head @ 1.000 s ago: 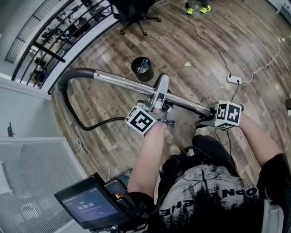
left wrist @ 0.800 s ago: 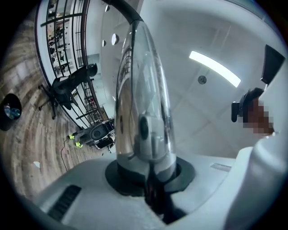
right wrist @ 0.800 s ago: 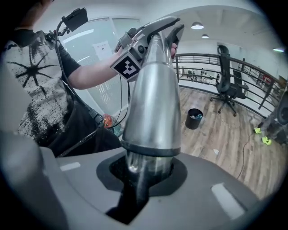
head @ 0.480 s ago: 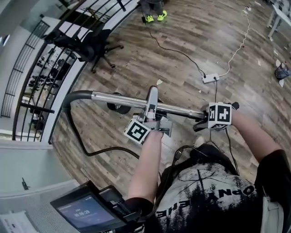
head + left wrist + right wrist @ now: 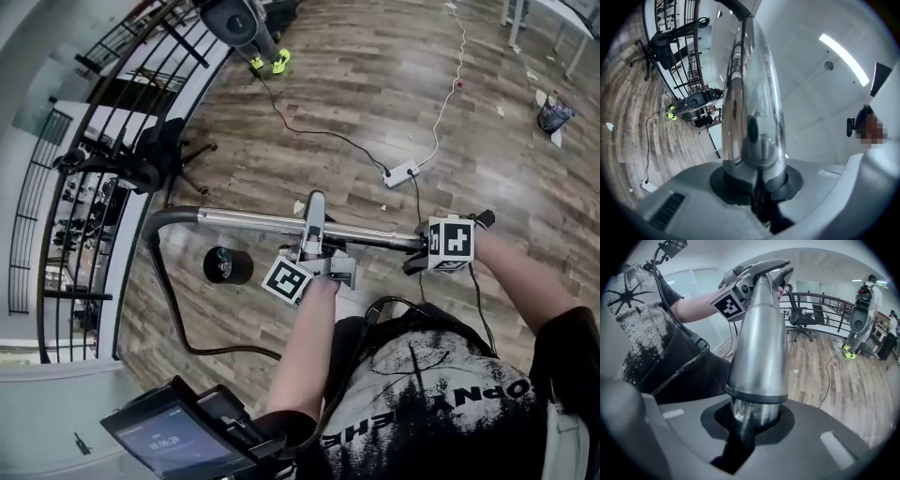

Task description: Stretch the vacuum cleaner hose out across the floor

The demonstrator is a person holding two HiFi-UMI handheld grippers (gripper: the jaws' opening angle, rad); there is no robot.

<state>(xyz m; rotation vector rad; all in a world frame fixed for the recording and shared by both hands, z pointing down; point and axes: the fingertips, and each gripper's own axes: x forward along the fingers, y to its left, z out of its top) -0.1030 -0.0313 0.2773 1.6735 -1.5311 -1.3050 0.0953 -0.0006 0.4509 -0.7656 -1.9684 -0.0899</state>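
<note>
Left gripper pinches the vacuum cleaner's chrome wand at about mid-length, and its own view shows the jaws pressed onto the shiny tube. Right gripper is clamped on the same wand at its right-hand end, jaws closed round the metal. Between them the wand is carried level at waist height, well off the wooden floor.

From the wand's left end a black bend turns downward and the black hose hangs from it to the boards, then sweeps back in a loose curve toward the person's legs — plainly not yet stretched out. A black bin stands on the floor just below the wand, and a white power strip with its cables lies beyond it.

By this showing the pick-up is done and the real job is not. The hose has to be drawn out straight away from the cleaner's body — which no view shows — and laid flat on the floor.
</note>
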